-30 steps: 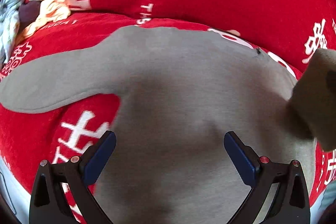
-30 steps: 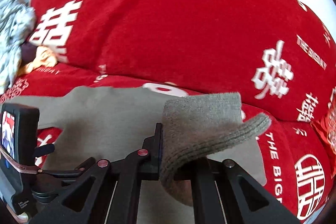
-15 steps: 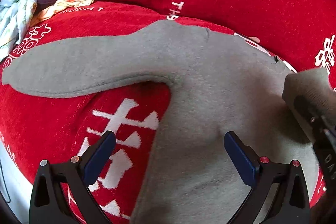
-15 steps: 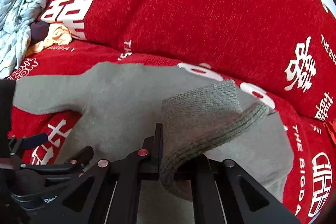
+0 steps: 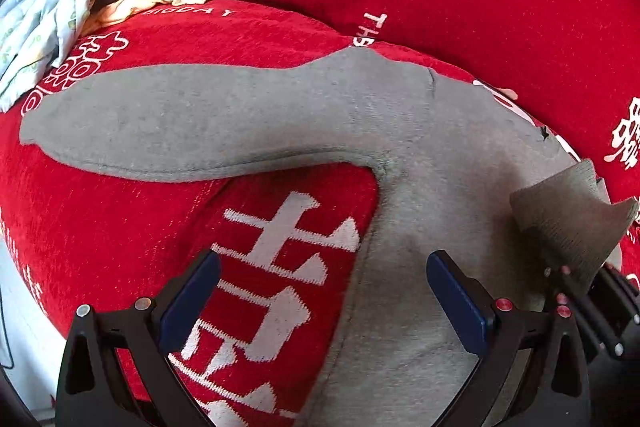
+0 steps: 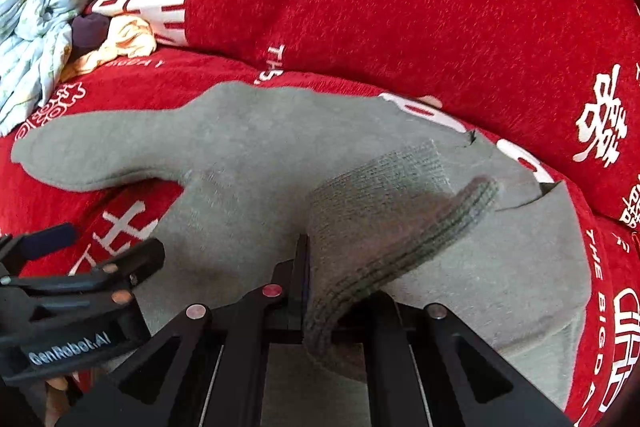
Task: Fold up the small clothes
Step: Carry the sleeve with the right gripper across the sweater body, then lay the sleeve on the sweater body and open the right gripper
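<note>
On red sofa (image 6: 400, 7): right gripper (image 6: 308, 267) pinching ribbed cuff (image 6: 392, 211), folding sleeve over grey sweater (image 6: 260, 147); left gripper (image 5: 320, 295) agape. Next: grab 9 o'clock sleeve (image 5: 160, 131).

The right gripper (image 6: 320, 291) pinches the ribbed cuff (image 6: 396, 211) of the grey sweater (image 6: 256, 155), spread on the red cover (image 6: 400, 7). At nine o'clock the left gripper (image 6: 60, 267) shows; crumpled clothes (image 6: 48, 27) lie at ten.

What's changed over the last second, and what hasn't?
The left gripper has shifted toward the outstretched sleeve, now straddling the body's edge, jaws open. The right gripper stays shut on the ribbed cuff. The grey sweater remains spread on the red cover.
</note>
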Demonstrator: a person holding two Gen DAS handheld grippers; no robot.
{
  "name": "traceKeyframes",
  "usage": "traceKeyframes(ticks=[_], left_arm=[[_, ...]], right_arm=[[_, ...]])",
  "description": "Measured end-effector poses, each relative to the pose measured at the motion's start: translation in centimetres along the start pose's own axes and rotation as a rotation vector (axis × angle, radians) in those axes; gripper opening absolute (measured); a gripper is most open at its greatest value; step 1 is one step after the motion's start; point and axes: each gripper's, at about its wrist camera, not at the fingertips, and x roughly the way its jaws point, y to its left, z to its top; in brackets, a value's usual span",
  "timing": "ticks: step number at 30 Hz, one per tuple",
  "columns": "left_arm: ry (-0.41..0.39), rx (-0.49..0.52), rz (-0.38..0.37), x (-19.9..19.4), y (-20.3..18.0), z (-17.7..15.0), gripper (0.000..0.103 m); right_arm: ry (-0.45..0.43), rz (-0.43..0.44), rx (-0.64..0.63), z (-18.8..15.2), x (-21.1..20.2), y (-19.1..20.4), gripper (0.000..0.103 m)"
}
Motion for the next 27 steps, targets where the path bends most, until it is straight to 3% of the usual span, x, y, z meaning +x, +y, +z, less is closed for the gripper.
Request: traceKeyframes(ticks=[9,12,15,18,23,27], left_arm=[[-0.005,0.001,0.016,-0.2,0.1,0.0,0.103],[-0.003,0.007,0.021,-0.3,-0.1,0.1,0.103],[-0.014,0.009,0.023,-0.6,-0.3,0.2,0.103],[-0.026,0.007,0.027,-1.0,-0.7,0.4,0.103],[-0.047,0.031,0.043,-1.9,-2.1,0.7,0.103],[-0.07,0.081,0.041,-3.1,-4.6,0.6,0.103]], right_arm=[[0.024,0.035,0.008,-1.9,0.4,0.5,0.006],[0.032,0.074,0.03,-1.7,0.3,0.1,0.01],[0.02,0.146,0.066,-1.3,-0.7,-0.7,0.025],[-0.043,0.163,0.044,-1.2,-3.0,-1.2,0.061],[-0.115,0.19,0.039,-1.6,-6.6,-3.7,0.064],[-0.142,0.168,0.096,-2.5,-8.0,-8.5,0.067]])
